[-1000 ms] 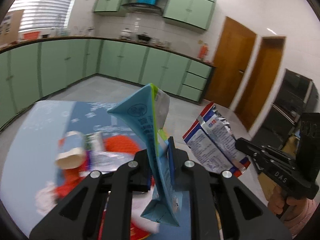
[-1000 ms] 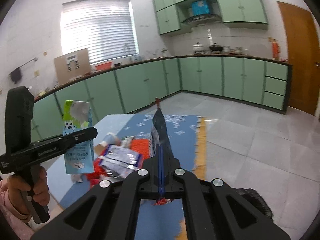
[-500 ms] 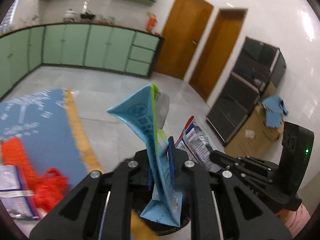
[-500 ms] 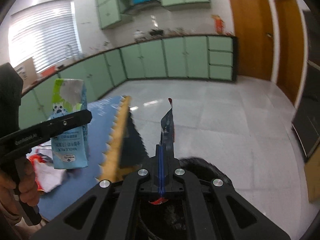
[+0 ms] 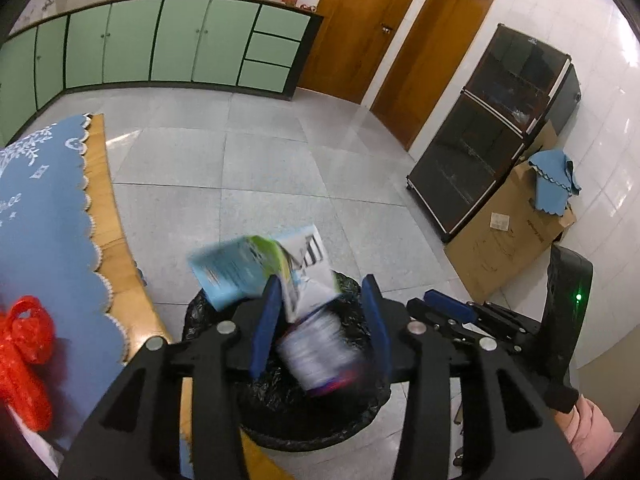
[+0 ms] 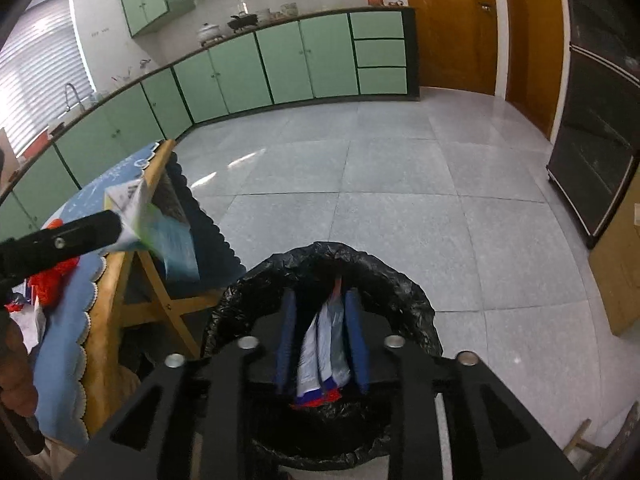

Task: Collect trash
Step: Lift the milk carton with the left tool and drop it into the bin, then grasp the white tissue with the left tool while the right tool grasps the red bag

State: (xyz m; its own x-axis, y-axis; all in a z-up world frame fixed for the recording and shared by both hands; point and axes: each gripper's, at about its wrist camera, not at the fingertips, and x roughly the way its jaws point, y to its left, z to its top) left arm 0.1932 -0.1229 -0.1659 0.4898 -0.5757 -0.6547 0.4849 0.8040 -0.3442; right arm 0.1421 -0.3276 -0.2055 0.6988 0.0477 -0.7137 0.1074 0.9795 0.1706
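Left gripper [image 5: 320, 316]: held over the bin, pointing down into it. Its jaws have just been opening and now stand spread; the blue pads touch nothing that I can make out.
Milk carton [image 5: 256, 270]: blurred, tipped on its side at the gripper's 11 o'clock, right at the left pad. It looks let go, above the bin's rim.
Right gripper [image 6: 322, 344]: also over the bin, pointing down. Its jaws have just been opening too, and the fingers [image 6: 286, 340] stand apart.
Snack wrapper [image 6: 326, 354]: white, blue and red, hanging upright in the gap between the right gripper's pads, loose rather than pinched, inside the bin's mouth. From the left camera it is a blurred smear at 6 o'clock under the carton.
Bin [image 6: 404, 292]: round, lined with a black bag, standing on the tiled floor just beside the end of the bench.
Bench [image 6: 116, 280]: wooden, with a blue scalloped cloth [image 5: 52, 240] over it, at 9 o'clock from the bin.
Red bag [image 5: 24, 356]: crumpled on the cloth, at the left camera's 8 o'clock.
Hand [image 6: 14, 372]: grips the left gripper's handle at the right camera's left edge.
Room: green cupboards [image 5: 180, 40] at 12 o'clock, a cardboard box [image 5: 508, 236] at 3 o'clock.
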